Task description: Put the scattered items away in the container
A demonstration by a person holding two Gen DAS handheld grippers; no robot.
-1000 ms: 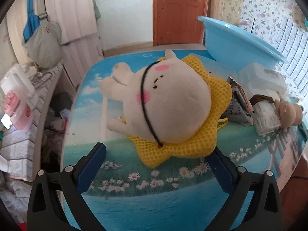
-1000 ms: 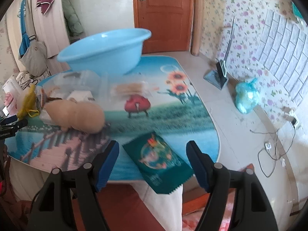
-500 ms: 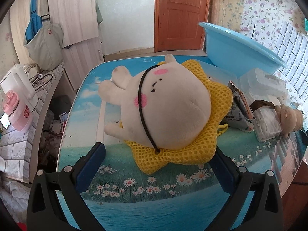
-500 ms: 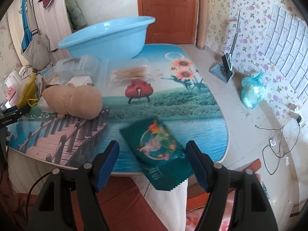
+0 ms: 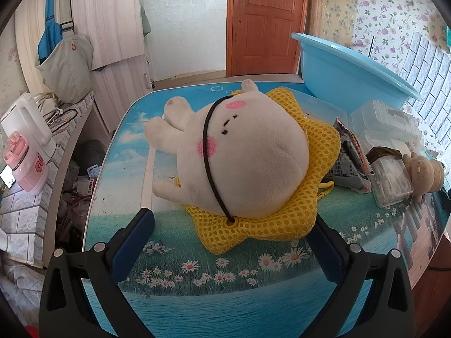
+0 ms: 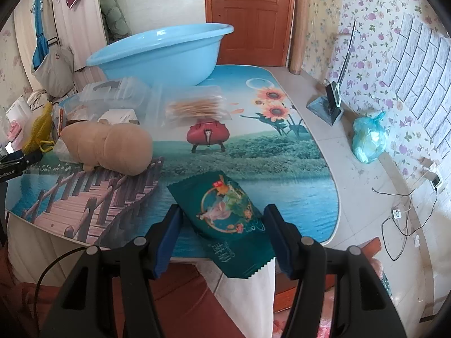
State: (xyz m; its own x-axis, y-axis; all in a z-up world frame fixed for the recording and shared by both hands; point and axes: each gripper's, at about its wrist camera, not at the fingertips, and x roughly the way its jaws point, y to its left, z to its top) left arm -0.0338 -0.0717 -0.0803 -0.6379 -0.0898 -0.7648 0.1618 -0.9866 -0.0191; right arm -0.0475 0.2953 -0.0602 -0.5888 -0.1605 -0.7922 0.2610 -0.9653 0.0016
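Scattered items covered the tabletop (image 6: pixel 282 169), a scenic printed surface of sea, meadow and sunflowers. At its far side stood the container, a light blue plastic basin (image 6: pixel 163 53), with a clear lidded box (image 6: pixel 112 93) just in front of it.

We held the right hand-held gripper (image 6: pixel 222 233) low over the near edge of the tabletop, astride a dark green snack packet (image 6: pixel 225 208) that lay flat with its serrated end hanging past the edge. Its jaws were closing with the packet between them; the blue pads (image 6: pixel 169 233) stood just beside the packet's sides, and we could not tell whether they had touched it yet. Farther in lay a tan plush toy (image 6: pixel 110 146) on its side, a clear bag of thin sticks (image 6: pixel 194 107) and a small white carton (image 6: pixel 118 117).

We held the left hand-held gripper (image 5: pixel 231 242) wide open, its blue pads (image 5: pixel 132 242) either side of the near corner of a yellow mesh star-shaped cushion (image 5: pixel 262 225), not touching it. A cream plush rabbit (image 5: pixel 242 155) with pink cheeks lay on that cushion, a black cord (image 5: pixel 210 163) running across its face to an eyelet in the mesh. To the right of the cushion we saw a silver-brown snack wrapper (image 5: pixel 349 163) and a clear box of white sticks (image 5: pixel 391 180), with the basin (image 5: pixel 346 70) behind them.
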